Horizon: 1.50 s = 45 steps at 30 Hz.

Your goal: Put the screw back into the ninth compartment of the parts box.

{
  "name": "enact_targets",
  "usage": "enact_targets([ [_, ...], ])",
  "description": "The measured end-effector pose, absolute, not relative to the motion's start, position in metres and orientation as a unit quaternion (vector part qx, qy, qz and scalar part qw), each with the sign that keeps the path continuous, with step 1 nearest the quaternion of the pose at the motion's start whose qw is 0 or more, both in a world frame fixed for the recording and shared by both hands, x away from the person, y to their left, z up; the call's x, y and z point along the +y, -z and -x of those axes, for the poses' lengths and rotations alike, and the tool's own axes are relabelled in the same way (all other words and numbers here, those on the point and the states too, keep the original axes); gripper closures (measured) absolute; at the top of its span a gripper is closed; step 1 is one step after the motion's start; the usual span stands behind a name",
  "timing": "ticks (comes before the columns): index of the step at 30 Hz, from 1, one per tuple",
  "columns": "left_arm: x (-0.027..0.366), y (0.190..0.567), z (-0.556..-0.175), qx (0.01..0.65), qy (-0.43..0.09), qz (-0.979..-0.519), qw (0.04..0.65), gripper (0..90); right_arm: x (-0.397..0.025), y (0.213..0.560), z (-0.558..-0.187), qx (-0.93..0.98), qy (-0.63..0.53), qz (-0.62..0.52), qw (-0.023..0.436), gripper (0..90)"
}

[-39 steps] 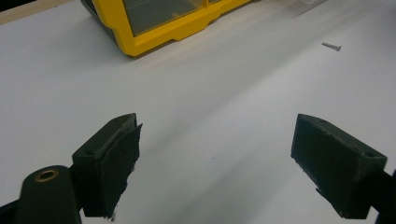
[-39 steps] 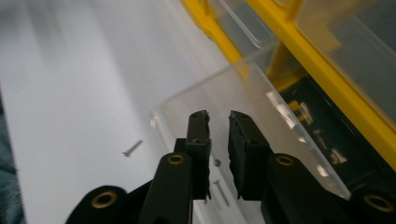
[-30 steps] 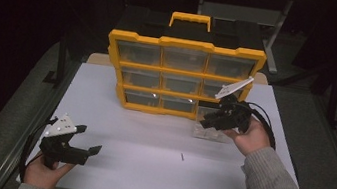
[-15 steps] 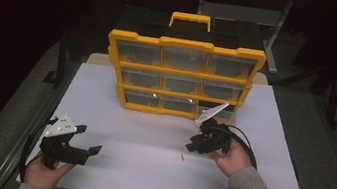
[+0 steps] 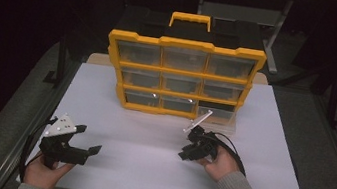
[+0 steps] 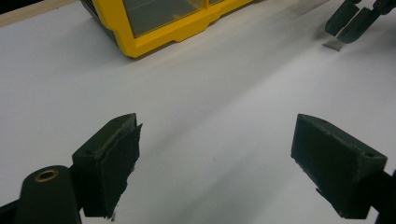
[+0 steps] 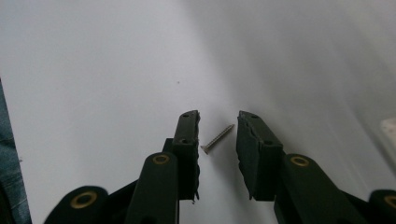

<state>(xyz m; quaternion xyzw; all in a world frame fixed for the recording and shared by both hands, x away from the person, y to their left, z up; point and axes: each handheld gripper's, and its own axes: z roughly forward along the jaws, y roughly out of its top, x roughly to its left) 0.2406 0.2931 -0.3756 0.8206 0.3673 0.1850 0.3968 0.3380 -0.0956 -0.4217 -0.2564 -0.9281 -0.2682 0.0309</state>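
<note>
A small metal screw (image 7: pixel 217 138) lies flat on the white table (image 5: pixel 145 172). My right gripper (image 7: pixel 218 120) is lowered over it with a jaw on each side, a narrow gap left and neither pad touching it. In the high view this right gripper (image 5: pixel 185 152) sits right of the table's middle, in front of the yellow organizer (image 5: pixel 183 76). My left gripper (image 5: pixel 89 139) rests near the front left edge, wide open and empty (image 6: pixel 217 130).
The organizer stands upright at the back with clear drawers; its bottom-right drawer (image 5: pixel 218 118) is pulled out onto the table. From the left gripper view the organizer's corner (image 6: pixel 159 28) and the right gripper (image 6: pixel 350 21) show far off. Dark floor surrounds the table.
My right gripper has moved from the pulled-out drawer toward the near middle of the table and come down over the screw. The left gripper has stayed put.
</note>
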Motion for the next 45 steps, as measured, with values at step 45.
enact_targets([
  [45, 0.292, 0.376, -0.24, 0.367, -0.185, -0.822, 0.394, 14.9, -0.096, 0.421, -0.389, -0.899, 0.433, -0.035, -0.06, 87.2],
])
